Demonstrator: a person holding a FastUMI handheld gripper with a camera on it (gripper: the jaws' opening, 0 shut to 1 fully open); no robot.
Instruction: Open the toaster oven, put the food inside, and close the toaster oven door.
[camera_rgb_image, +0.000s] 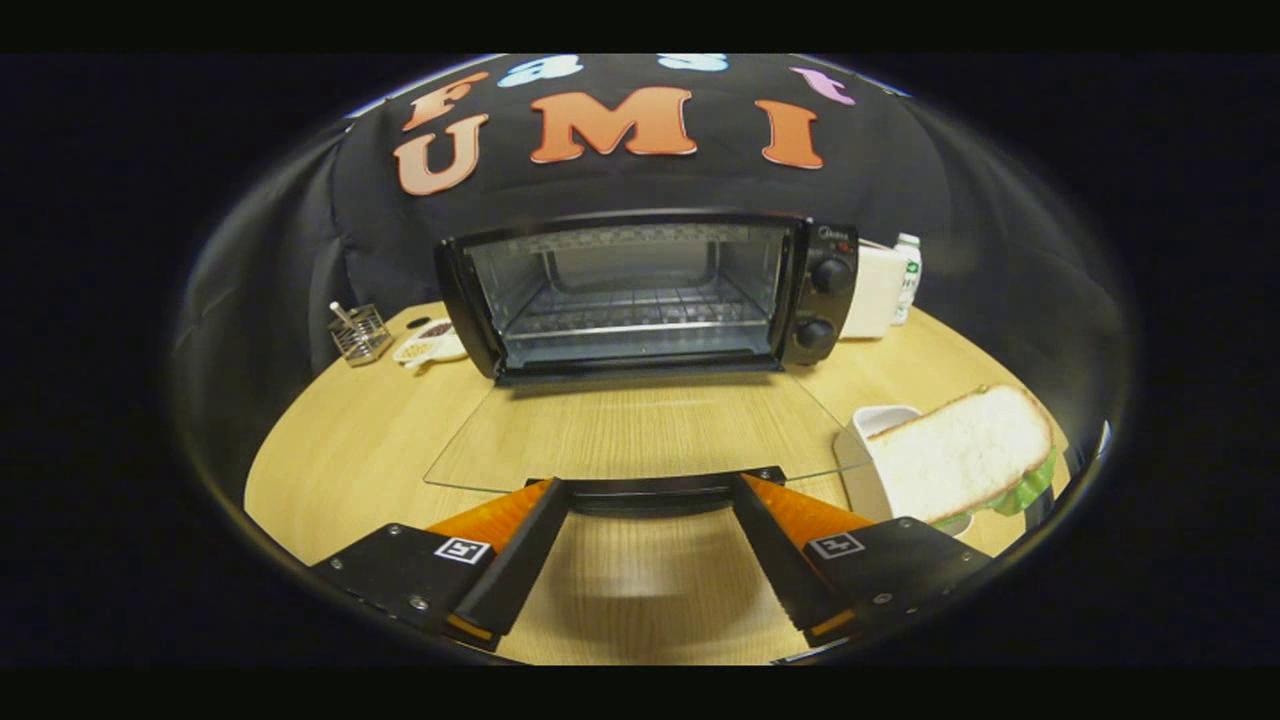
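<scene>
The black toaster oven (650, 295) stands open at the back of the light wooden counter (330, 440), its glass door (640, 430) folded down flat, the dark handle (650, 492) nearest the gripper (650, 490). The orange-and-black fingers (520, 520) are spread wide and hold nothing; their tips sit at either end of that handle, though I cannot tell if they touch it. So opening looks done; loading and closing remain. The food, a white-bread sandwich with green lettuce (960, 455), rests on a white dish (870, 425) just beside the right finger, untouched. The wire rack (640, 310) inside is bare. The door's glass edge lies close to the dish, so lifting the sandwich calls for care there.
</scene>
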